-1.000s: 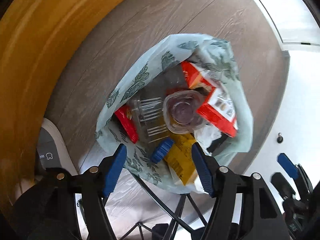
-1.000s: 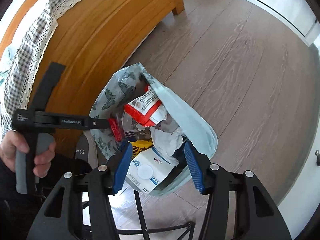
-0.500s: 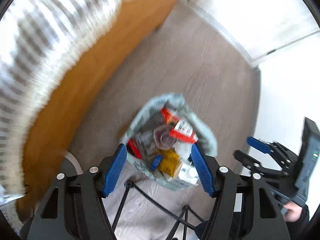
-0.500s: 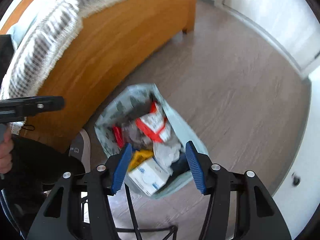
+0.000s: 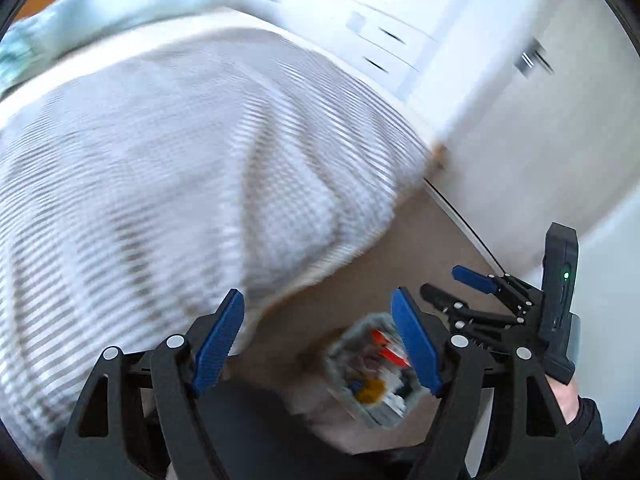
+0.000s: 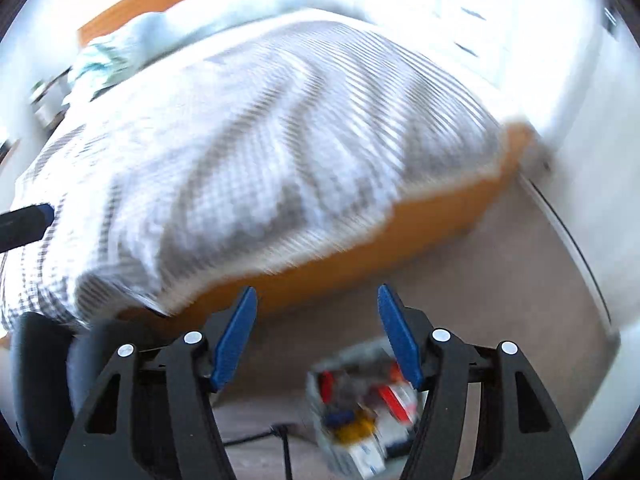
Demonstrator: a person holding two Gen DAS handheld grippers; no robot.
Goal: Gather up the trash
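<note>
Trash bag (image 5: 370,376): stands open on the floor below both grippers, stuffed with red, yellow and white packaging; blurred in both views. In the right wrist view (image 6: 360,412) it sits low in the frame, partly behind the right finger.
Left gripper (image 5: 318,340): blue pads spread wide and have just been opening; nothing between them, the bag lies far beneath.
Right gripper (image 6: 316,332): jaws also parted and have just been widening; empty.
Bed edge (image 6: 340,256): orange wooden side rail runs diagonally just beyond the bag, a checked grey-white blanket (image 5: 168,168) draped over it and hanging past the rim.
Floor (image 6: 500,280): bare grey-brown strip between the bed rail and the white wall, open room to the right of the bag.
Wall and cabinets (image 5: 500,92): white fronts close the strip on the far side.
Person's hand (image 5: 568,396): grips the right gripper's handle at the left view's right edge, dark sleeve at the wrist.
</note>
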